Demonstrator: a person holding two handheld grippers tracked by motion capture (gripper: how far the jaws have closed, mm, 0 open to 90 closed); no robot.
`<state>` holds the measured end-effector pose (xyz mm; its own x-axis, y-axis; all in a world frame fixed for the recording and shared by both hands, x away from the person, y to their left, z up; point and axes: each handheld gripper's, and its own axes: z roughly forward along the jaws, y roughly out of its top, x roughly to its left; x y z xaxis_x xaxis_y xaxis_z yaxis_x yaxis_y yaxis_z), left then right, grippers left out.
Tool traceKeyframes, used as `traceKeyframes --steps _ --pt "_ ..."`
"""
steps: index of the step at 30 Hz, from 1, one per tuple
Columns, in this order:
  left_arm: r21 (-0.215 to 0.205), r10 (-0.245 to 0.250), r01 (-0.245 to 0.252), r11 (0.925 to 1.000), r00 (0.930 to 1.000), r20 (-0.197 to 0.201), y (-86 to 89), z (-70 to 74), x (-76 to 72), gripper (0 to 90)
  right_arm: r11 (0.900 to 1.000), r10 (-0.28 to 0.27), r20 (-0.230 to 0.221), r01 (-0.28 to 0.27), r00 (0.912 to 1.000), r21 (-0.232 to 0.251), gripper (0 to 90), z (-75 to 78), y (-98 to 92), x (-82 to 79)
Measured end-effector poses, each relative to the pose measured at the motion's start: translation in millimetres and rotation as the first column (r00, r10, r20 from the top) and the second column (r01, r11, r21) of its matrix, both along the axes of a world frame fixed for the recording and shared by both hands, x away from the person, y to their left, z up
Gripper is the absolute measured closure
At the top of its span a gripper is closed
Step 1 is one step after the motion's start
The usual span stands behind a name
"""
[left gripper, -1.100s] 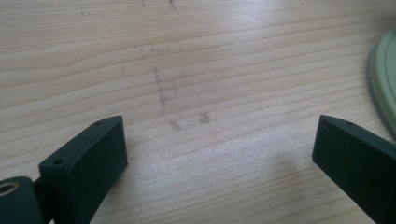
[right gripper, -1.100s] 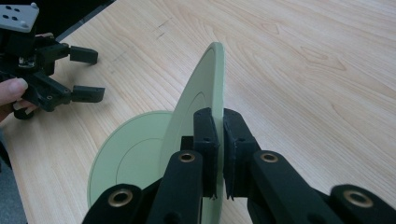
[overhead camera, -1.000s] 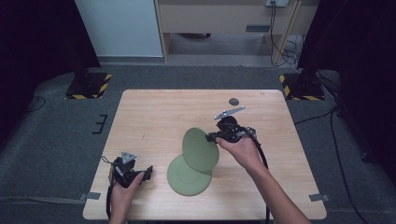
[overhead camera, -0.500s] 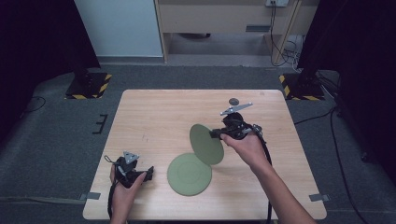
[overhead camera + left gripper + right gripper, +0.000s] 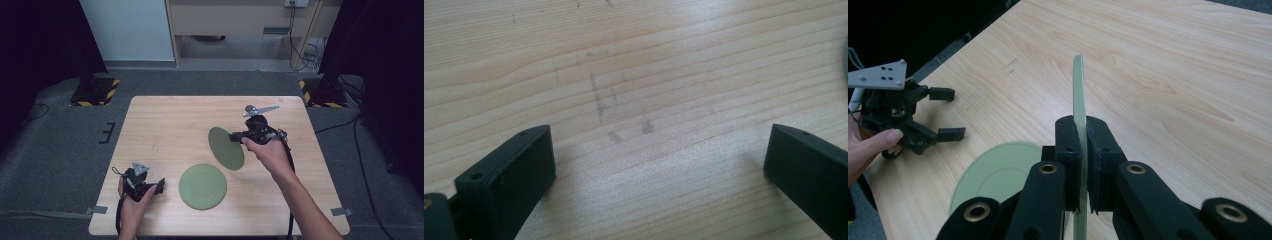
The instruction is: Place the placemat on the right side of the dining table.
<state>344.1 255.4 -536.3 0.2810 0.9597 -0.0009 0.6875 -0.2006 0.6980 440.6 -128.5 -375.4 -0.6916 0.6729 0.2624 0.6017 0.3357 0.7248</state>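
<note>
The right tool clamps a green plate on edge above the wooden surface. A second green plate lies flat near the front edge. The left tool, jaws apart, rests at the front-left corner.

Green plate on edge (airborne), 2nd green plate flat nr table front.

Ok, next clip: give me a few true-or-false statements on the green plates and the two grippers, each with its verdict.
1. The right gripper is shut on the rim of a green plate. True.
2. That held plate lies flat on the table. False: it is lifted and stands on edge.
3. A second green plate lies flat on the table. True.
4. The left gripper holds a plate. False: its jaws stand open over bare wood.
</note>
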Motion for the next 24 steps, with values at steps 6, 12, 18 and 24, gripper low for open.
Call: traceKeyframes --steps 6,12,18,24 --pt "0.000 0.000 0.000 1.0000 1.0000 0.000 0.0 0.0 0.0 0.0 0.999 -0.031 0.001 0.031 0.9995 -0.007 86.0 1.4 -4.1 4.7" --pt "0.000 0.000 0.000 1.0000 1.0000 0.000 0.0 0.0 0.0 0.0 0.998 -0.061 0.005 0.061 0.9981 -0.008 86.0 1.8 -10.3 8.9" --pt "0.000 0.000 0.000 1.0000 1.0000 0.000 0.0 0.0 0.0 0.0 0.995 -0.099 0.008 0.100 0.9950 -0.010 86.0 1.6 -16.0 15.2" --pt "0.001 0.002 -0.002 1.0000 1.0000 0.000 -1.0 0.0 0.0 0.0 0.990 -0.143 0.011 0.143 0.9896 -0.016 86.0 0.9 -22.3 20.9"
